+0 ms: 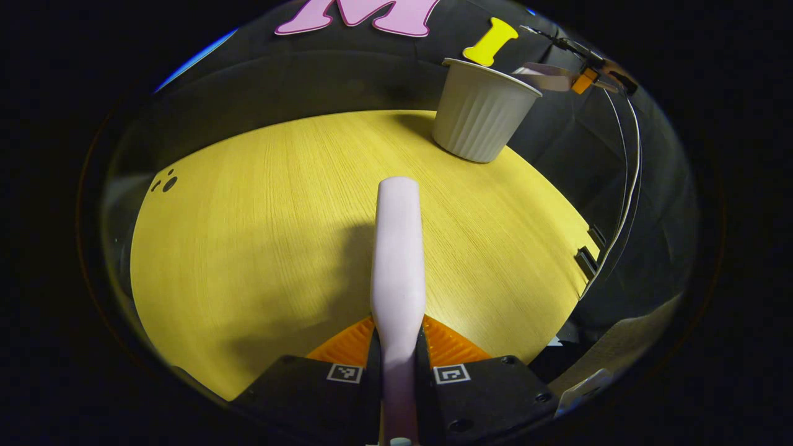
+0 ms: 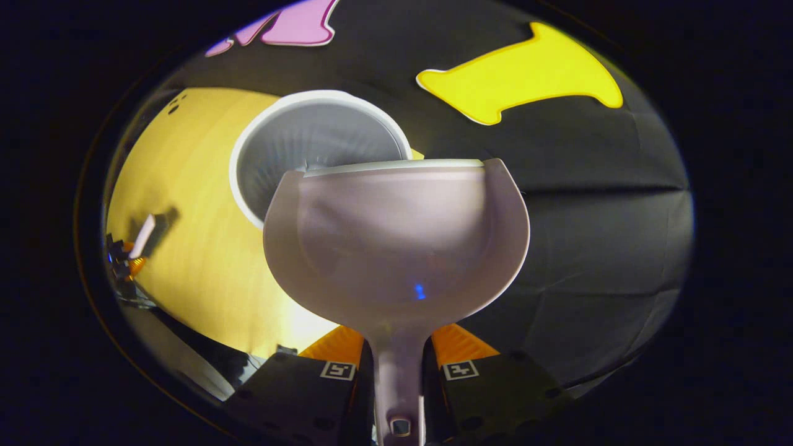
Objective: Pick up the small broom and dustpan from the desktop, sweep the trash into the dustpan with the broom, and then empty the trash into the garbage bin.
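Left gripper clamped on the broom above the tabletop. Right gripper clamped on the dustpan, seemingly tipped over the bin.

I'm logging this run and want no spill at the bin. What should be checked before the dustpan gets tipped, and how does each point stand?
1. Right gripper shut on the dustpan handle: ok.
2. Dustpan lip over the garbage bin opening: ok, the front edge overlaps the rim in the right gripper view.
3. Trash in the dustpan: cannot tell, no scraps stand out inside.
4. Bin upright on the table: ok.
5. Left gripper shut on the broom handle, held away from the bin: ok.
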Demonstrator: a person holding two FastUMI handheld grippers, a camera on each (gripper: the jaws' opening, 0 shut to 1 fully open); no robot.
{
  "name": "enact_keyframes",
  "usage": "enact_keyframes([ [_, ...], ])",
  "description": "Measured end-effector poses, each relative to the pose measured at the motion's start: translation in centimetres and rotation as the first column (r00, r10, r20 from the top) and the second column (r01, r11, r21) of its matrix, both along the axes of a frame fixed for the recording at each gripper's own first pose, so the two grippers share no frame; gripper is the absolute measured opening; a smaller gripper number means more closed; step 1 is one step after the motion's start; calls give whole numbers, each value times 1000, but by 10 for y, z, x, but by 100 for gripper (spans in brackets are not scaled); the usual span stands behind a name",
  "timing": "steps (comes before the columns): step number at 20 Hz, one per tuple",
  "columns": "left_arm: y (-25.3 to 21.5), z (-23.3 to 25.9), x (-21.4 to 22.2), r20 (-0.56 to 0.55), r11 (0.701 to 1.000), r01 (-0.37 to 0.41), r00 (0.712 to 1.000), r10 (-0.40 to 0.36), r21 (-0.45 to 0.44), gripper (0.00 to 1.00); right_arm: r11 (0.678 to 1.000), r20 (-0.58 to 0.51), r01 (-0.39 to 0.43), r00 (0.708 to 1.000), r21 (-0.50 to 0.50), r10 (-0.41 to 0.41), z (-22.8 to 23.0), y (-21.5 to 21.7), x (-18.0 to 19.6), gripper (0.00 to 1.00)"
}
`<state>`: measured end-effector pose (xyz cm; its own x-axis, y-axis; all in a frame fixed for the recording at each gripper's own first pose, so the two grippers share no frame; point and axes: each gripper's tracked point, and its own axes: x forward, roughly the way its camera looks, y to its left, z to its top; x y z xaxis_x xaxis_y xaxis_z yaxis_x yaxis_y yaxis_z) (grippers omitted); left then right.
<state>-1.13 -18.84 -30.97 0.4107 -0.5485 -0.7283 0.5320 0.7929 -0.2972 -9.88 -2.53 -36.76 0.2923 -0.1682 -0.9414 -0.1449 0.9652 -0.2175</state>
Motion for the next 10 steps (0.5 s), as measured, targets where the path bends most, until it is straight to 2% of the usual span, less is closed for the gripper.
enact_keyframes([
  [1,1,1,2,3,1000,-6,1000,6,4,27,1000,30,12,999,25,-12,-1,4,-1,36],
  [5,7,5,8,10,999,-35,999,35,15,28,993,163,34,985,114,-52,9,24,-11,36],
  [10,15,9,13,25,997,-54,998,53,49,26,972,262,-8,963,237,-56,11,77,-39,36],
])
